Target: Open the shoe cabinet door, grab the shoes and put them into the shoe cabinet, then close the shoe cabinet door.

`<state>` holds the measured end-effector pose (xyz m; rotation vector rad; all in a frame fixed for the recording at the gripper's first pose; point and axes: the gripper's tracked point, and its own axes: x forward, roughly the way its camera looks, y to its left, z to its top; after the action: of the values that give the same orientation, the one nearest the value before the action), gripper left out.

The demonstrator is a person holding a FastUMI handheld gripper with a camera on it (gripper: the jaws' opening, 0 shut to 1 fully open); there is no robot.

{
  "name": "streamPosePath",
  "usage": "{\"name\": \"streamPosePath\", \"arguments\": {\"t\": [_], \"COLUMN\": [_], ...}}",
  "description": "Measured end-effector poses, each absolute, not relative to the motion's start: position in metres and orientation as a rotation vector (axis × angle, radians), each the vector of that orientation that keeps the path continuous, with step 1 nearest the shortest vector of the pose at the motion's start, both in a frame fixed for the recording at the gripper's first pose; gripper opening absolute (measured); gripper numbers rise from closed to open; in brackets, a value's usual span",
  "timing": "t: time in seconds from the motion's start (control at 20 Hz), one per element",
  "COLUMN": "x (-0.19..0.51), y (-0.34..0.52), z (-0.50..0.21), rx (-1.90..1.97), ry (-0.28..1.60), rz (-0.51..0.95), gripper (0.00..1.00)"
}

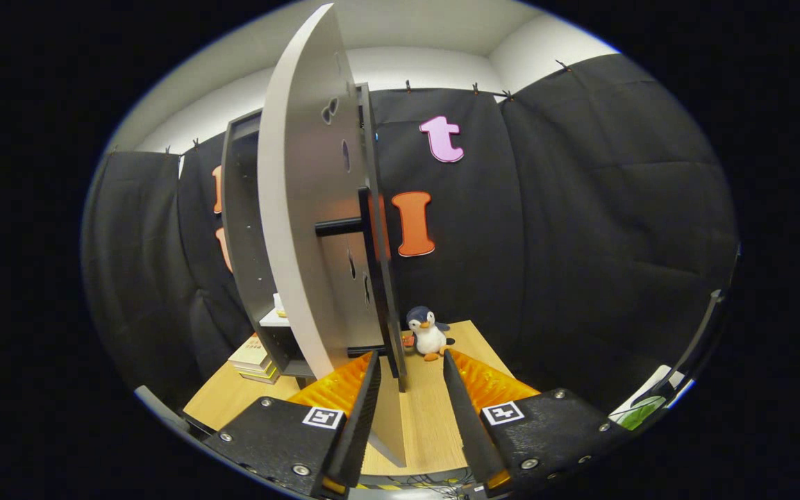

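Our gripper [410,361] stands wide open, holding nothing, its fingers straddling the lower edge of the shoe cabinet door [303,229], swung open edge-on from the cabinet [244,236], with a toy penguin [428,332] just beyond on the wooden table [435,417].

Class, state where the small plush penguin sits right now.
In the gripper view, the small plush penguin stands on the wooden table, just beyond the open fingers, right of the open grey cabinet door.
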<state>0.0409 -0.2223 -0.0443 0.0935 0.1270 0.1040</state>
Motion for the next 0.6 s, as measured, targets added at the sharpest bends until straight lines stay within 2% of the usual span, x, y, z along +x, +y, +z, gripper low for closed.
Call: {"name": "streamPosePath", "arguments": {"t": [0.6], "x": [0.037], "y": [-0.130], "z": [-0.039], "rx": [0.075], "ry": [0.120], "rz": [0.379], "gripper": [0.58]}}
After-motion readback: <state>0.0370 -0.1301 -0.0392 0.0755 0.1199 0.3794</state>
